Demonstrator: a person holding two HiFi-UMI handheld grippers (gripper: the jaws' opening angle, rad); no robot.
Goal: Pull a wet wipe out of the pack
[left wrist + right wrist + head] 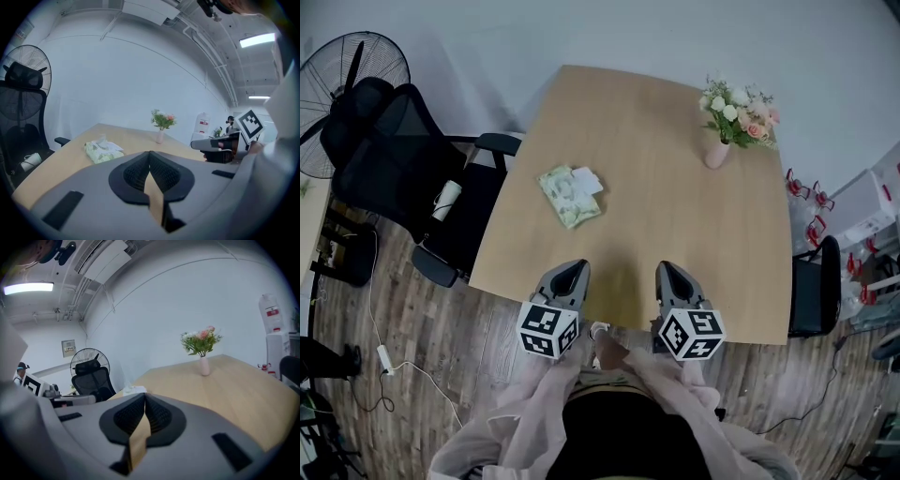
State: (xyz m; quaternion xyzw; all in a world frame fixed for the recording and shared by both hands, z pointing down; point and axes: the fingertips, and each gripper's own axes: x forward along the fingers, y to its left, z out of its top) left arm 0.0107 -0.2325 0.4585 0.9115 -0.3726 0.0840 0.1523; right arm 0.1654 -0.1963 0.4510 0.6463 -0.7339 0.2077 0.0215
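While the left gripper (571, 272) and the right gripper (669, 272) hover at the near edge of the table (675, 225): no part of the pull has begun, as I judge it.
pack (568, 199): lies flat on the table, left of the middle and well ahead of both grippers. It is pale green and nothing touches it.
white bit (587, 180): sits at the far right end of the pack's top. The left gripper view shows a small tuft standing up there, but I cannot tell whether it is a wipe's end or a raised flap.
left gripper: jaws pressed together with nothing between them. The pack is ahead of it.
right gripper: jaws closed the same way, on nothing. It is beside the left gripper and farther from the pack.
vase of flowers (717, 150): on the far right of the table, well apart from the pack and out of the way.
done so far: nothing I can see — no loose wipe lies on the table.
left to do: reach the pack, open one pair of jaws, pinch the wipe at the opening and draw it clear, probably with the other gripper holding the pack down.
risk: the pack looks light — it may lift with the wipe.
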